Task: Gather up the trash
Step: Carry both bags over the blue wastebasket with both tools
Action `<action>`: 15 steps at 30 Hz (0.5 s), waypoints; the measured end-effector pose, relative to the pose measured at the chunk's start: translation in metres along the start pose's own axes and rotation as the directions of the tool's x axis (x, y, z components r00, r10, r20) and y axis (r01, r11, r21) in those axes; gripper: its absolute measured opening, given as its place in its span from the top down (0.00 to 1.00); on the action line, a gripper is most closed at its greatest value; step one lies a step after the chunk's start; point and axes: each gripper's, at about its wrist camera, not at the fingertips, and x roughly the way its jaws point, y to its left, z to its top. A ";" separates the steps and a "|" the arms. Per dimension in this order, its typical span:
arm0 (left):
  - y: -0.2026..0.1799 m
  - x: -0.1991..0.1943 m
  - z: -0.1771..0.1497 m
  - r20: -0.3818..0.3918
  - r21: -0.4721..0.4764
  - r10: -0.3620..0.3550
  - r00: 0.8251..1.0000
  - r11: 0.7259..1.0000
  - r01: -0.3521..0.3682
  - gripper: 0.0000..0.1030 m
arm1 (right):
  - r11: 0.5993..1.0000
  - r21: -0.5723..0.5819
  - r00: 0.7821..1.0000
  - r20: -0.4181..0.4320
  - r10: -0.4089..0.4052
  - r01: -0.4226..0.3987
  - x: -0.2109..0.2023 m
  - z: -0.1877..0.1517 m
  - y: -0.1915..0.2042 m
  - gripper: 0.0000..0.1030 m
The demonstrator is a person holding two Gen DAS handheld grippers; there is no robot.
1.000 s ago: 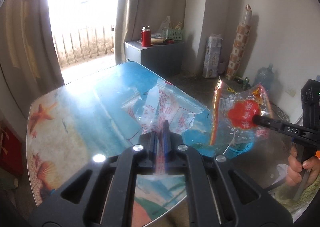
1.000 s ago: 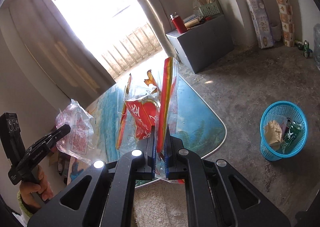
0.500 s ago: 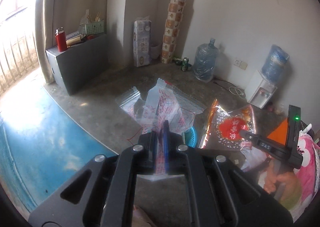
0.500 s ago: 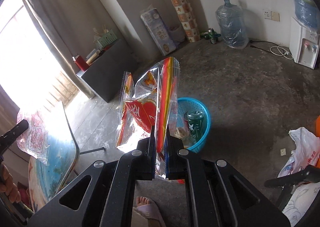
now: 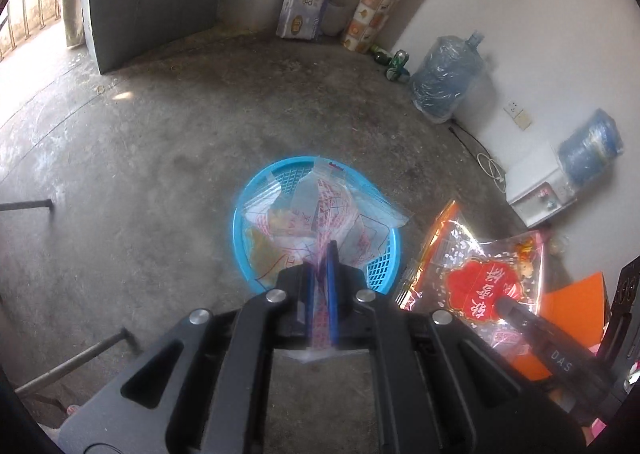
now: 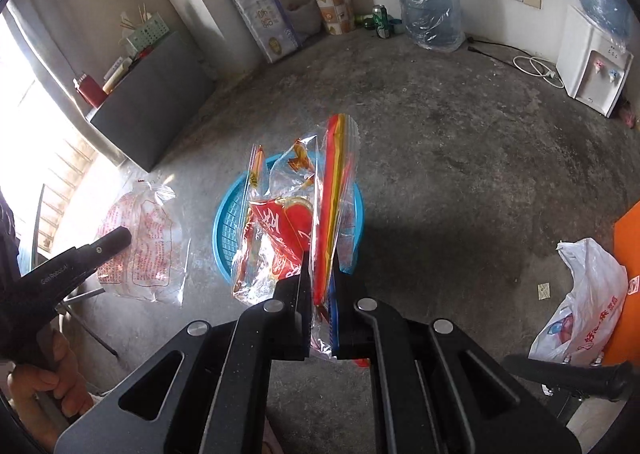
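My left gripper [image 5: 319, 254] is shut on a clear plastic bag with red print [image 5: 320, 214] and holds it above the blue mesh trash basket [image 5: 382, 266] on the floor. My right gripper [image 6: 321, 258] is shut on a clear snack bag with a red label [image 6: 288, 230] and holds it above the same basket [image 6: 228, 226]. The snack bag also shows in the left wrist view [image 5: 476, 274], to the right of the basket. The clear bag also shows in the right wrist view [image 6: 140, 250], left of the basket.
A grey cabinet [image 5: 152, 2] stands at the back left. Water jugs [image 6: 430, 2], a white dispenser [image 6: 592, 66], paper packs [image 6: 264, 26] and cans [image 6: 378, 20] line the wall. A white plastic bag [image 6: 584, 302] lies at right. Table legs [image 5: 72, 362] stand at left.
Both grippers have swung away from the table and tilted down toward the floor. The blue basket now lies right under both bags. Both grips are unchanged.
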 end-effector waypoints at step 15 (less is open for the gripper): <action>0.046 0.133 -0.017 -0.162 0.033 0.050 0.986 0.998 -0.045 0.94 | 0.941 -0.301 0.978 -0.092 -0.189 0.154 0.145 0.019 0.069 0.93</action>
